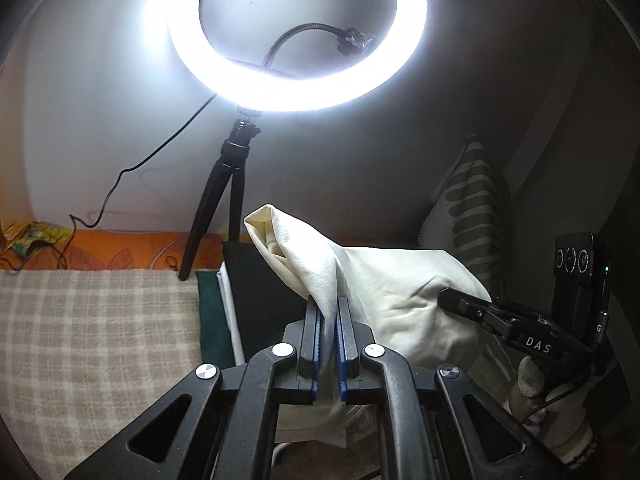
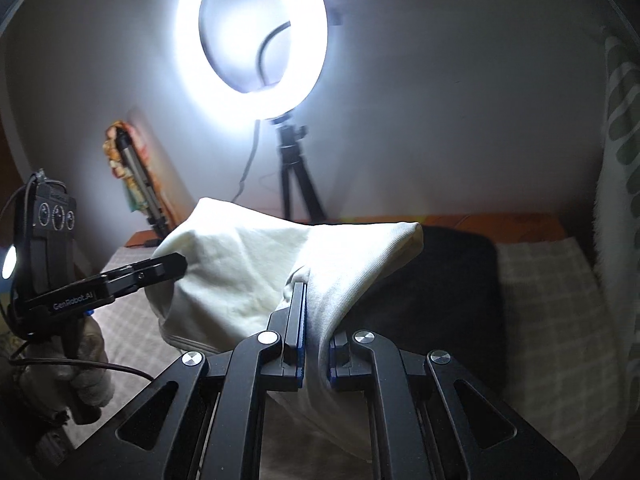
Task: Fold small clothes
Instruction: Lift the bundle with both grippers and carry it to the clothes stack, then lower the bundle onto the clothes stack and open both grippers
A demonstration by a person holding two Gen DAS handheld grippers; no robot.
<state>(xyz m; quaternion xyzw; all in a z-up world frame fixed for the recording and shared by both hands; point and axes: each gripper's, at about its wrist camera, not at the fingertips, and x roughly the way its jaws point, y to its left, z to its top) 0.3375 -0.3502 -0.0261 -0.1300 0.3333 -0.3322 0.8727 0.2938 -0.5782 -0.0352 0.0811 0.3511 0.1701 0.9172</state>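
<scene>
Cream cotton, a small garment (image 1: 384, 288), hangs lifted between my two tongs. My left gripper (image 1: 329, 308) is clamped tight on one edge, cloth pinched between its blue pads, a peak rising just above its tips. My right gripper (image 2: 316, 312) is closed on the other edge in the same way. Beyond both tips stands a lit ring light (image 1: 296, 36) on a black tripod (image 1: 220, 200), with a checked blanket (image 1: 88, 336) below to the left of my left gripper.
</scene>
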